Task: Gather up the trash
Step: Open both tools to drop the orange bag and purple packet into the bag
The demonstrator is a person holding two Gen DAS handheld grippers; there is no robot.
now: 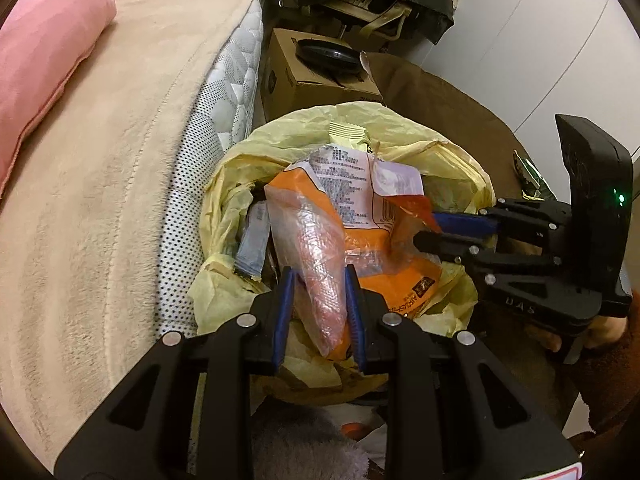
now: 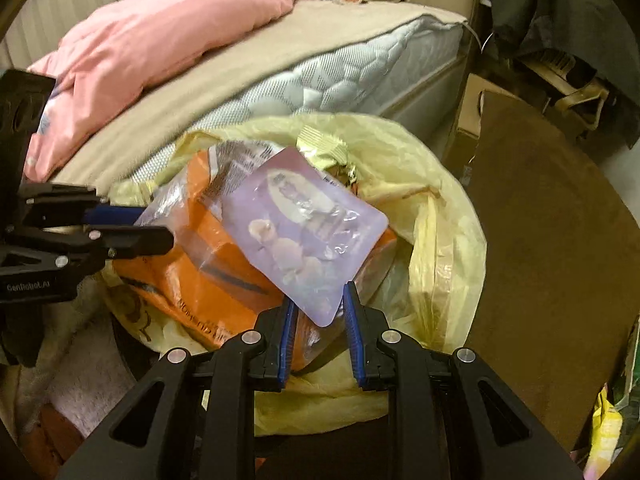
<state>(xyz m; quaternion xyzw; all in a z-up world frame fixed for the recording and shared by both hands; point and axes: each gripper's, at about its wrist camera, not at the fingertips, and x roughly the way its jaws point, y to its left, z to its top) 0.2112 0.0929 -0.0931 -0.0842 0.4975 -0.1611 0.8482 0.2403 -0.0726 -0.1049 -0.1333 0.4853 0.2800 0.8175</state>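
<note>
Bedroom corner, cluttered: a mattress (image 1: 224, 92) under a beige blanket (image 1: 100, 200) with a pink quilt (image 2: 160, 48) on top. Landmark is the bin lined with a yellow bag (image 1: 440, 160), standing right beside the mattress edge, a cardboard box (image 1: 304, 80) behind it and a brown board (image 2: 560, 240) on its far side from the bed. Inside the bag, filling most of its mouth, an orange packet (image 2: 192, 276) with printed text; a pale wrapper (image 1: 252, 244) tucked against the wall of the bag nearest the mattress. Left gripper (image 1: 320, 304) over the near rim of the bag, jaws partly closed, pinching a clear plastic sleeve (image 1: 316, 248) of the orange packet. Right gripper (image 2: 320, 324) also above the bag, jaws clamped on the lower corner of a lilac pouch (image 2: 308, 232) held tilted over the orange packet.
</note>
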